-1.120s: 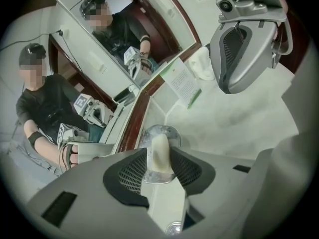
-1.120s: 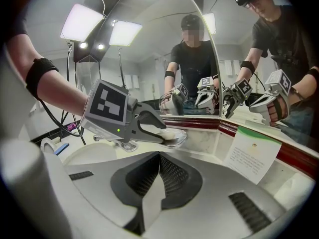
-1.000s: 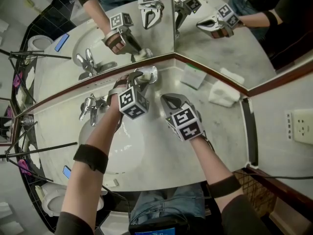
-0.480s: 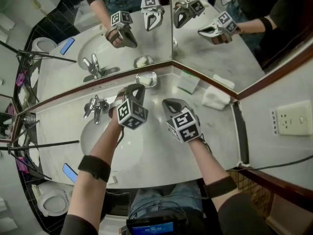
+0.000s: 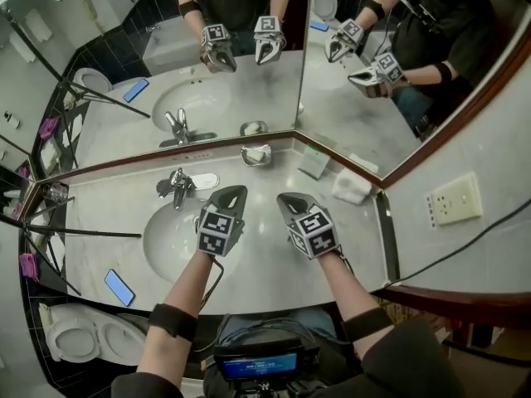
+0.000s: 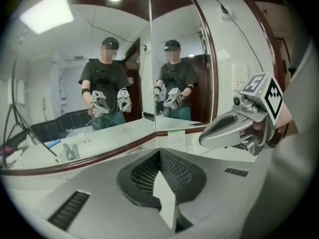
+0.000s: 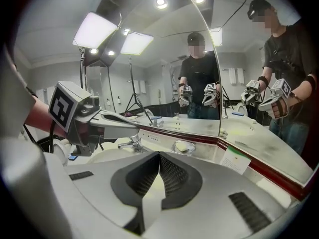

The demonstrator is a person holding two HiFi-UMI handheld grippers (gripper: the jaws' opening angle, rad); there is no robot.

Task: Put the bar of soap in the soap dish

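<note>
The pale oval bar of soap lay inside the small clear glass soap dish, which stood on the pale marble counter right at the foot of the corner mirror, where its two panes met. The chrome tap and the white basin were off to the dish's left.

Both grippers hovered over the counter's near half, side by side and apart from each other, their tips aimed toward the mirror. The left gripper had its jaws pressed together with nothing between them. The right gripper was likewise closed and empty, as its own view showed.

The soap sat ahead of both sets of fingers, roughly on the line running between them, and clear of either tip. The left gripper looked slightly the nearer, its tip pointing almost straight at the dish, while the right would have had to swing inward to reach it. The bar's long axis seemed to run along the mirror's foot, crosswise to the way the jaws pointed.

With the soap seated in the dish and neither gripper holding anything, the task appeared complete, and no further reach toward the dish seemed called for
</note>
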